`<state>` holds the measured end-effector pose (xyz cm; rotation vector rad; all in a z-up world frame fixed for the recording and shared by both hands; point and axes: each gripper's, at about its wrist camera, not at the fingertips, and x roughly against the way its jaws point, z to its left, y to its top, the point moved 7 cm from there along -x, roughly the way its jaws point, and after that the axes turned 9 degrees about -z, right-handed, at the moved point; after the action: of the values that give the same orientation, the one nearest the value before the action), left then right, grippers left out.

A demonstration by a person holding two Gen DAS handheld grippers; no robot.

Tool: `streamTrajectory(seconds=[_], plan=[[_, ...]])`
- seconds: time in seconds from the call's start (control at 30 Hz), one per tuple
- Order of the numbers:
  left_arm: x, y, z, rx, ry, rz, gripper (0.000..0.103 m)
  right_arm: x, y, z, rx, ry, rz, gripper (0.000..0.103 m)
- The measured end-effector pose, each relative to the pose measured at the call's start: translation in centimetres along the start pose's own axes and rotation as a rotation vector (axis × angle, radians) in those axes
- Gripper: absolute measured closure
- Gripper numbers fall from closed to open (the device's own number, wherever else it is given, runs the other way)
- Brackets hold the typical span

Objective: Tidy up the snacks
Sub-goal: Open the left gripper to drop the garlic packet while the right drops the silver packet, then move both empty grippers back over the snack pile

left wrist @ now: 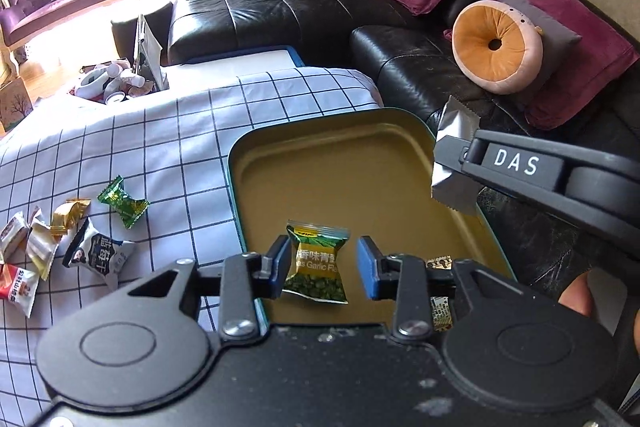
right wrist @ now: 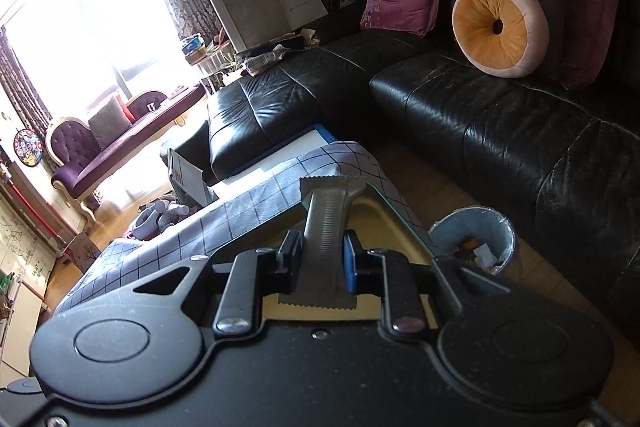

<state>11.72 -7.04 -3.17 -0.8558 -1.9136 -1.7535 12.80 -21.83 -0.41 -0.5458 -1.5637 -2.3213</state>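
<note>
In the left wrist view a teal tin with a gold inside (left wrist: pixel 360 167) sits on the checked cloth (left wrist: pixel 160 147). My left gripper (left wrist: pixel 324 267) is open over the tin's near end. A green garlic-pea packet (left wrist: pixel 318 269) stands between its pads, by the left pad and apart from the right one. Another packet (left wrist: pixel 440 293) lies in the tin, partly hidden by the finger. My right gripper (left wrist: pixel 452 155) hangs over the tin's right rim, shut on a silver packet (left wrist: pixel 454 131). In the right wrist view the right gripper (right wrist: pixel 320 255) pinches that silver packet (right wrist: pixel 326 227) above the tin (right wrist: pixel 380 215).
Several loose snacks lie on the cloth at the left: a green one (left wrist: pixel 123 202), a gold one (left wrist: pixel 68 215), a black-and-white one (left wrist: pixel 96 255). A black sofa (left wrist: pixel 280 7) runs behind and to the right. A waste bin (right wrist: pixel 476 243) stands on the floor past the table's right edge.
</note>
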Motion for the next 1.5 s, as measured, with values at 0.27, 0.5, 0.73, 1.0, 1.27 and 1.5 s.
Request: streamTrajectory(seconds=[0.27,0.5,0.73,1.0,1.27,1.5], plan=[[0.2,0.1,0.3,0.006,0.015,0.0,0.066,-0.4,-0.1,0.3,0.0,0.008,0.006,0.064],[0.2,0.1,0.5,0.014,0.023,0.001,0.066,-0.4,-0.4,0.4,0.029,-0.002,0.022,0.064],[0.0,0.1,0.7,0.007,0.038,0.004,0.065,-0.8,-0.6,0.1,0.033,-0.038,0.041,0.064],[0.7,0.7,2.1,0.038,0.058,-0.02,0.064,-1.3,-1.0,-0.3,0.021,-0.065,0.057,0.064],[1.2,1.3,4.1,0.085,0.082,-0.028,0.063,-1.6,-1.5,0.7,0.048,-0.056,0.082,0.064],[1.7,1.6,5.7,0.116,0.091,-0.031,0.063,-1.8,-2.1,1.8,0.074,-0.051,0.107,0.064]])
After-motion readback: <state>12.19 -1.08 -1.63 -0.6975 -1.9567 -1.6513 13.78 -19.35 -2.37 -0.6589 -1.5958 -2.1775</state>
